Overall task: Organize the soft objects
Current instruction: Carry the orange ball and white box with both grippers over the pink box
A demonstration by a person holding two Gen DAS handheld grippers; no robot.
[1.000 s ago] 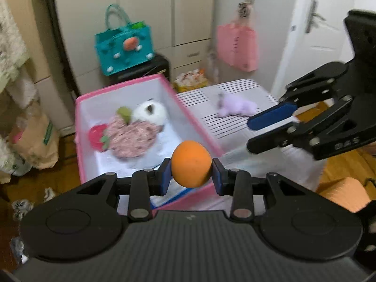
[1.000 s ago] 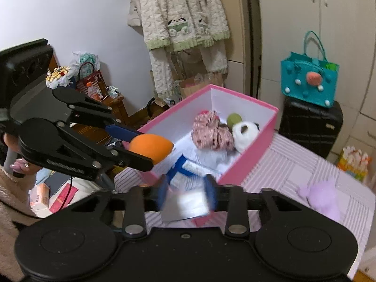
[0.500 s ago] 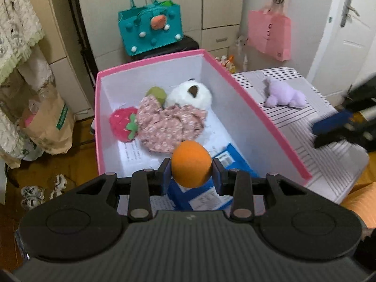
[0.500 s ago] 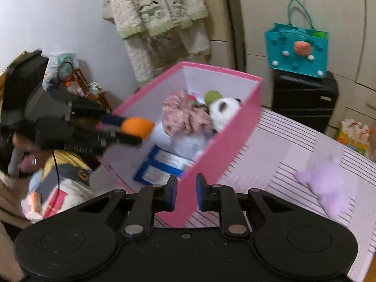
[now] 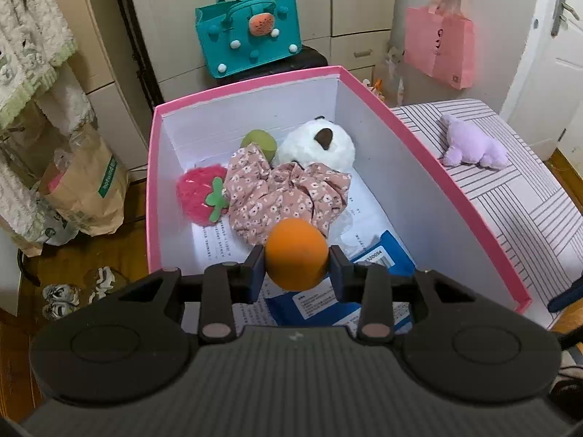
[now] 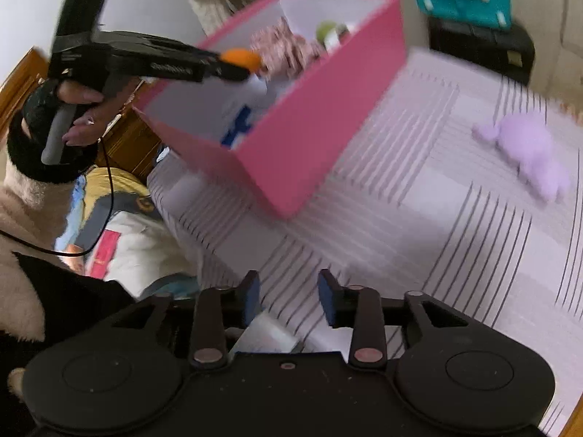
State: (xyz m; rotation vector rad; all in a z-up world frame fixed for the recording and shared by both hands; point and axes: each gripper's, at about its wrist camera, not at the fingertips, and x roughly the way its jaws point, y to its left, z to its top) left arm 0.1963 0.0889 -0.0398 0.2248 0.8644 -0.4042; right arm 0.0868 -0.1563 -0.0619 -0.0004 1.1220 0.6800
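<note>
In the left wrist view, the left gripper point(image 5: 296, 268) is clamped on the orange ball point(image 5: 296, 254) above the near end of the pink box point(image 5: 430, 165). Letting go low over the bare floor beside the floral cloth point(image 5: 282, 193) should keep the ball from bouncing out; the gripper tilts steeply down into the box. In the right wrist view, the right gripper point(image 6: 288, 300) has just been opening, its jaws apart and empty above the striped cover point(image 6: 419, 225), angled down, with the purple plush point(image 6: 528, 153) well apart from it.
</note>
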